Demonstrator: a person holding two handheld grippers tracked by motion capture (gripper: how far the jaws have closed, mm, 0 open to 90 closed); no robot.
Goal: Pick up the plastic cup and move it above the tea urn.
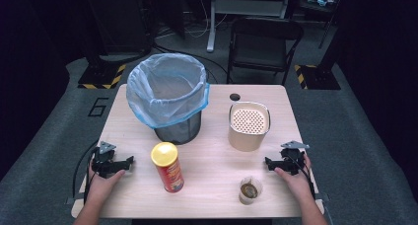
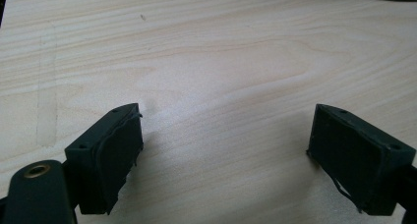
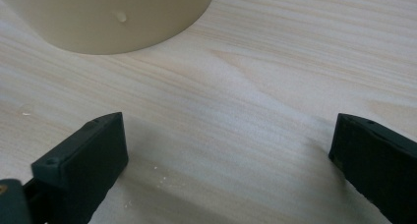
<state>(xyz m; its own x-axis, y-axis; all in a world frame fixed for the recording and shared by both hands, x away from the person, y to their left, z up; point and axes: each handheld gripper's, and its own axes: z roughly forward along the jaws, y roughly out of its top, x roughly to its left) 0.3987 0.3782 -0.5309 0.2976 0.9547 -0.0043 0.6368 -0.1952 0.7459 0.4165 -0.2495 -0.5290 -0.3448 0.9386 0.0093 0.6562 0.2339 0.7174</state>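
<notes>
From the high view: left gripper (image 1: 129, 162) rested near the tabletop's (image 1: 207, 151) left edge, right gripper (image 1: 268, 163) near its right edge; red can (image 1: 167, 167) just beside the left gripper, small cup (image 1: 250, 190) by the front edge.

In the left gripper view: jaws spread wide, empty, over bare wood.

In the right gripper view: jaws wide apart, holding nothing, cream container (image 3: 113, 17) ahead.

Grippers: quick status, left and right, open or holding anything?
Left gripper: open, holding nothing.
Right gripper: open, holding nothing.

A lab or test studio is suggested. A numbered floor mark (image 1: 97, 107), hazard-striped stand bases (image 1: 104, 77) and dark curtained surroundings are seen around the counter (image 1: 207, 151).
</notes>
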